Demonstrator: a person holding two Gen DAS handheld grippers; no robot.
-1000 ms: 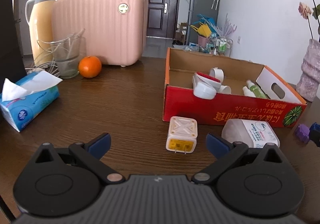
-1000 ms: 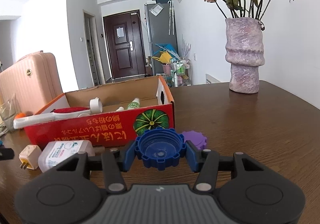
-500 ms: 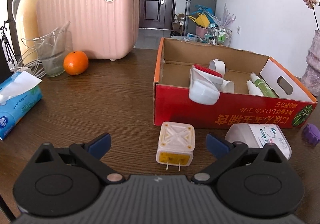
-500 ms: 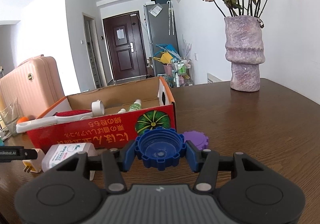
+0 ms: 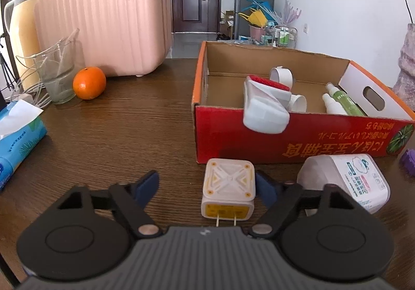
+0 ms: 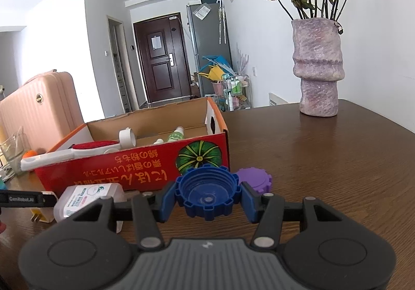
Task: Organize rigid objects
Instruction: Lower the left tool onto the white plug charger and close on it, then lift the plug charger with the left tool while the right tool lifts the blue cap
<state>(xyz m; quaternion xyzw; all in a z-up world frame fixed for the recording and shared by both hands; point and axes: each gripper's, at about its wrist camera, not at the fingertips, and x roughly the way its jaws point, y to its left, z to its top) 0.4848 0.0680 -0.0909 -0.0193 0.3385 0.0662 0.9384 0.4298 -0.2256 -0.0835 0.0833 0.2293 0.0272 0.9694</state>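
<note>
Blue cap [image 6: 207, 192] clenched in right claw [image 6: 207, 199]; left claw [image 5: 207, 186], closing, straddles plug adapter [image 5: 228, 186] ungripped.

The left black plastic hand-held gripper [image 5: 206, 183] is showing a grey ribbed body, two round black discs, silver screws and dark blue pads [image 5: 147, 183]. The right black plastic hand-held gripper [image 6: 207, 196] is looking the same; its blue pads [image 6: 168, 198] are brighter.

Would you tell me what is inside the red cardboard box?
The red cardboard box holds a white-and-red brush, two white rolls, and two bottles; the near wall hides the floor beneath them.
</note>
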